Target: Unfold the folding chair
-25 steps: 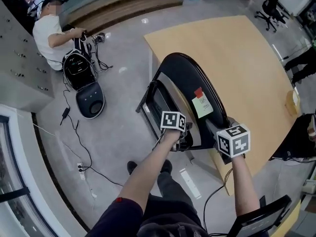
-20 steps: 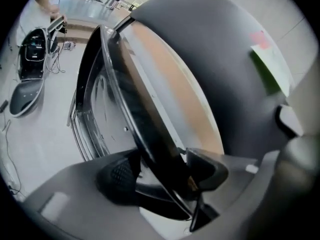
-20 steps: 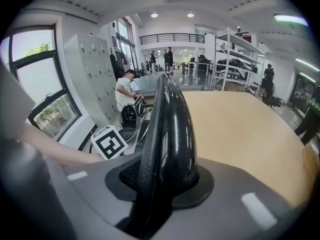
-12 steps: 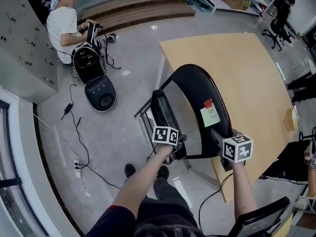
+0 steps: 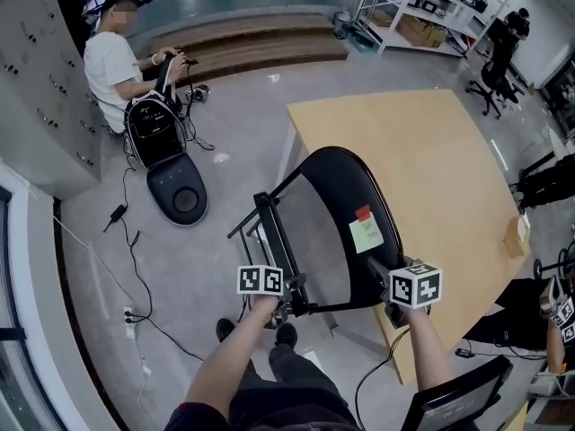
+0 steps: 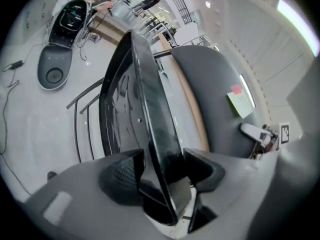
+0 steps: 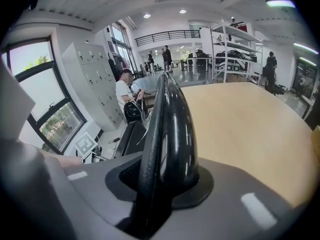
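You're in a big open lab-type workshop hall, not a home.
Polished grey concrete floor (image 5: 234,115), metal storage racks (image 5: 409,12) with boxes, a wall of grey lockers (image 5: 40,88), a large wooden worktable (image 5: 431,169) and a rolling office chair (image 5: 488,86). A person (image 5: 112,61) sits on the floor at a black open-lidded unit (image 5: 157,119), with cables (image 5: 135,268) trailing to a power strip (image 5: 130,315). Your right gripper view adds tall windows (image 7: 50,99) and a railed mezzanine (image 7: 167,35).

A person (image 5: 110,61) sits on the floor beside a black case (image 5: 157,131), near a wooden table (image 5: 440,160).
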Demonstrator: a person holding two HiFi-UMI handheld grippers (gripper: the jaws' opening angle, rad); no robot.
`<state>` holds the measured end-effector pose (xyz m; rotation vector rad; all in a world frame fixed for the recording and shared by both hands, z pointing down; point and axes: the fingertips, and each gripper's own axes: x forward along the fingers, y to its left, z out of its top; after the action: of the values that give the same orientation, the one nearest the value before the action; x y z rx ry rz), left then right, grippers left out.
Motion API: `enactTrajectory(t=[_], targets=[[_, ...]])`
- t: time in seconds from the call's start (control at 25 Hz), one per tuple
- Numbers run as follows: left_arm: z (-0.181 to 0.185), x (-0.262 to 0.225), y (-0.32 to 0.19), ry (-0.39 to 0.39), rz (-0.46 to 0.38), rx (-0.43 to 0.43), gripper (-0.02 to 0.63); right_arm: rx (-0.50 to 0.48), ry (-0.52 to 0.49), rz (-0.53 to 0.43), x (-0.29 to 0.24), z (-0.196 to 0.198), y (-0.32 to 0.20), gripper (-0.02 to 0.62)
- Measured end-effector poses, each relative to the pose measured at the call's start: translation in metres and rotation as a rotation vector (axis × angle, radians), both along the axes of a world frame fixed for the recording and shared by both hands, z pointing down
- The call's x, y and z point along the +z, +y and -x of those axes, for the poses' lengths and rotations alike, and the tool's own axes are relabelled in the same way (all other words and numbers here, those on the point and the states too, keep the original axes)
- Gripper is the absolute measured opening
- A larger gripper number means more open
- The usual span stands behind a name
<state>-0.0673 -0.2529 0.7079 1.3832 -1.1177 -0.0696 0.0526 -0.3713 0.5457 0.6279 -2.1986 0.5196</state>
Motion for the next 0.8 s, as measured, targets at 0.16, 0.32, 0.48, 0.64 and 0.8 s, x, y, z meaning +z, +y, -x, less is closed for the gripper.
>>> enactTrajectory(t=[0.16, 0.32, 0.48, 0.64, 0.8], targets=[[0.021, -0.002, 0.024, -0.012, -0.028, -0.024, 0.211, 0.019, -0.009, 0.025, 0.006, 0.005, 0.005, 0.114], [0.056, 0.014, 0.068, 0.029, -0.038, -0.049, 0.156, 0.037, -0.015, 0.085, 0.023, 0.023, 0.014, 0.114], [0.098, 0.036, 0.123, 0.076, -0.032, -0.078, 0.149, 0.036, -0.045, 0.144, 0.04, 0.05, 0.037, 0.114], [0.124, 0.034, 0.175, 0.174, -0.034, -0.073, 0.152, 0.087, -0.032, 0.164, 0.026, 0.058, 0.082, 0.114], [0.161, 0.048, 0.232, 0.206, -0.038, -0.086, 0.16, 0.086, -0.05, 0.174, 0.025, 0.083, 0.125, 0.109]])
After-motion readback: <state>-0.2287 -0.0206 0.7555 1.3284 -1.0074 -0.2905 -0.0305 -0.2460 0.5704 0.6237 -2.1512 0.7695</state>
